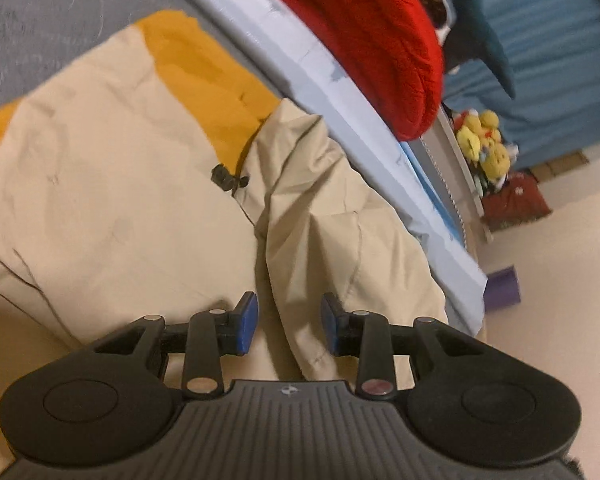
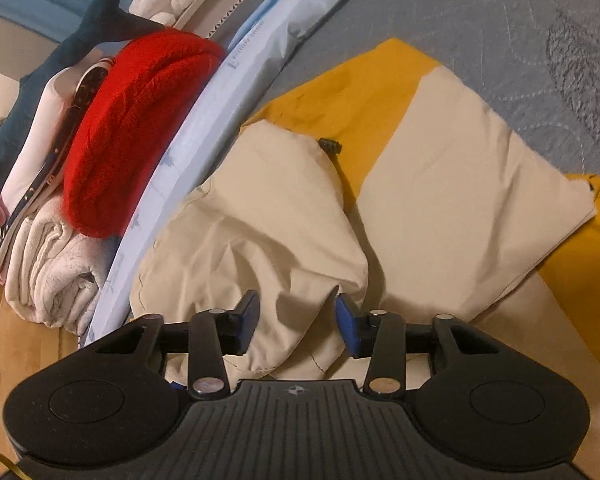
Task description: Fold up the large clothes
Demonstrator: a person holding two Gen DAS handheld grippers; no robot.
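Observation:
A beige jacket (image 1: 112,184) with mustard-yellow panels (image 1: 204,68) lies spread on a grey quilted surface (image 1: 40,12). A black cord toggle (image 1: 224,176) sits near its middle. A rumpled beige sleeve (image 1: 320,208) runs down toward my left gripper (image 1: 289,322), which stands open with the sleeve's fold beneath the gap between its blue pads. In the right wrist view the same jacket (image 2: 452,168) and toggle (image 2: 329,145) show, and my right gripper (image 2: 298,322) is open just above the bunched beige sleeve (image 2: 268,208). Neither gripper's pads press on cloth.
A pale blue mattress edge (image 1: 340,92) borders the jacket. Beyond it lie a red knitted item (image 1: 380,28), a dark blue plush (image 1: 484,32), yellow soft toys (image 1: 486,144) and a purple block (image 1: 504,284). Folded white cloth (image 2: 52,264) lies under the red item (image 2: 140,120).

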